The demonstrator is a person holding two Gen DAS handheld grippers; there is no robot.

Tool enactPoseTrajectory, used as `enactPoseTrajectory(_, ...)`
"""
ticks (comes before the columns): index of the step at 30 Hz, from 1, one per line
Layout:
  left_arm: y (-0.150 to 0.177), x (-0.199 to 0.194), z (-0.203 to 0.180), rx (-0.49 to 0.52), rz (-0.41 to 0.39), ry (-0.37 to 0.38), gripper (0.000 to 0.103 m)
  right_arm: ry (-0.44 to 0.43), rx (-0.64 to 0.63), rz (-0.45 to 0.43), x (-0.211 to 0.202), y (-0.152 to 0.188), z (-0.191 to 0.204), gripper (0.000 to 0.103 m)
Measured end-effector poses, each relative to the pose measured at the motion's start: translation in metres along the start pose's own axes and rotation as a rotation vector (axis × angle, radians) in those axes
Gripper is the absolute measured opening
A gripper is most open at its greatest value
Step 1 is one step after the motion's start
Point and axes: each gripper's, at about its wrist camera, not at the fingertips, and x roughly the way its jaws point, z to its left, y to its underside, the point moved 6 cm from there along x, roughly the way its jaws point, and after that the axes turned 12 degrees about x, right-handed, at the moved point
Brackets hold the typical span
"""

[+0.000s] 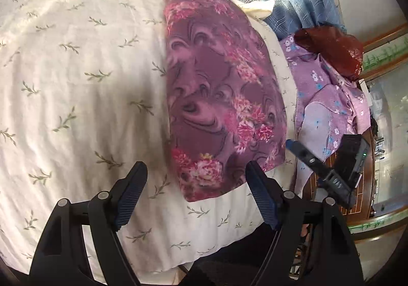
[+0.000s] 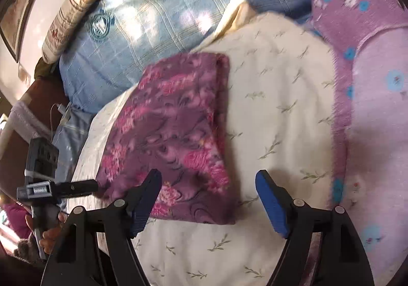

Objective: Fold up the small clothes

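Left tongs [image 1: 196, 173] and right tongs [image 2: 209, 182] both angle downward, jaws wide and empty, above the folded purple floral cloth [image 1: 219, 87] on the bed [image 1: 76, 69].

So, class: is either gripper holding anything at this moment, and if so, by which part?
Nothing is held. The left gripper and right gripper both stand open above the near edge of the folded purple floral garment, with no cloth pinched between their pads.
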Motion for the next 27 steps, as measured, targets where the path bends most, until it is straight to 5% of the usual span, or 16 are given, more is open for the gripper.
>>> enactPoseTrajectory(1,0.001,0.003,0.001,0.000,0.015,-0.018,0.079,0.025,-0.058,0.033,0.009,0.005,0.008,0.006)
enactPoseTrajectory(6,-0.002,0.009,0.010,-0.023,0.023,-0.051,0.079,0.001,-0.144,-0.116,-0.019,-0.007,0.031,0.008)
enactPoseTrajectory(9,-0.002,0.016,0.007,-0.002,0.025,-0.066,0.082,0.076,-0.112,-0.054,0.000,-0.010,0.005,0.008)
enactPoseTrajectory(12,-0.003,0.017,0.006,0.020,0.027,-0.068,0.082,0.086,-0.077,0.000,0.018,-0.001,-0.008,0.011)
enactPoseTrajectory(14,-0.001,0.014,0.009,0.018,0.028,-0.057,0.082,0.075,-0.053,0.003,0.011,-0.001,-0.005,0.022)
enactPoseTrajectory(17,-0.005,0.001,0.006,0.007,0.007,0.030,0.082,-0.018,0.013,-0.008,-0.006,-0.008,-0.006,0.033)
enactPoseTrajectory(19,-0.018,-0.012,0.004,0.000,-0.042,0.048,0.082,-0.108,0.085,-0.053,-0.019,-0.023,-0.009,0.071)
enactPoseTrajectory(20,-0.027,-0.013,0.005,-0.009,-0.054,0.038,0.082,-0.135,0.121,-0.075,-0.023,-0.032,-0.012,0.077)
enactPoseTrajectory(27,-0.072,0.028,0.019,-0.150,0.014,0.061,0.082,-0.184,0.204,-0.039,0.030,-0.079,-0.011,0.075)
